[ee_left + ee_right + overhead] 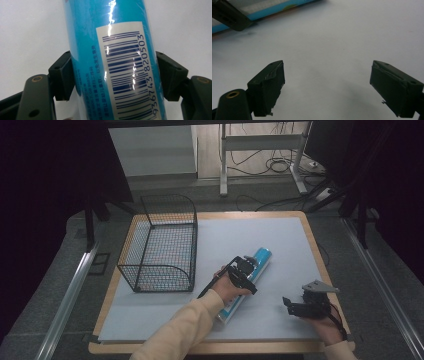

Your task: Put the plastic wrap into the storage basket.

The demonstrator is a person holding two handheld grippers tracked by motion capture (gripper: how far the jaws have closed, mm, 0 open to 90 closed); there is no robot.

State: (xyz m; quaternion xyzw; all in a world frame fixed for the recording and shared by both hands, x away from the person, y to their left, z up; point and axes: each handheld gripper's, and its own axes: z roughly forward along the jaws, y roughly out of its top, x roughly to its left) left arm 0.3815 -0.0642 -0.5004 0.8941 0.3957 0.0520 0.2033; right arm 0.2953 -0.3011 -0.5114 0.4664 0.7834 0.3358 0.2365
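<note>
Two black jaws of the left gripper [113, 75] stand on either side of a blue tube [112, 50], their pads pressed against its glossy sides just where a white barcode label runs along it. In the high view the same left gripper [243, 270] sits across the middle of the blue tube [247, 282], which lies flat on the desk and slants from near the person's sleeve up toward the right of the wire basket. One end of the tube points to the far side of the desk, the other lies under the forearm.

The right gripper [327, 87] has its jaws spread wide with nothing between them, only the pale mat below. In the high view the right gripper [295, 307] is held low over the near right part of the desk, well apart from the tube, with its grey three-cornered plate on top.

A black wire basket [162, 245] stands on the left part of the pale grey mat [280, 240], near the tube but not touching it. The mat covers most of the wooden desk [312, 237].
</note>
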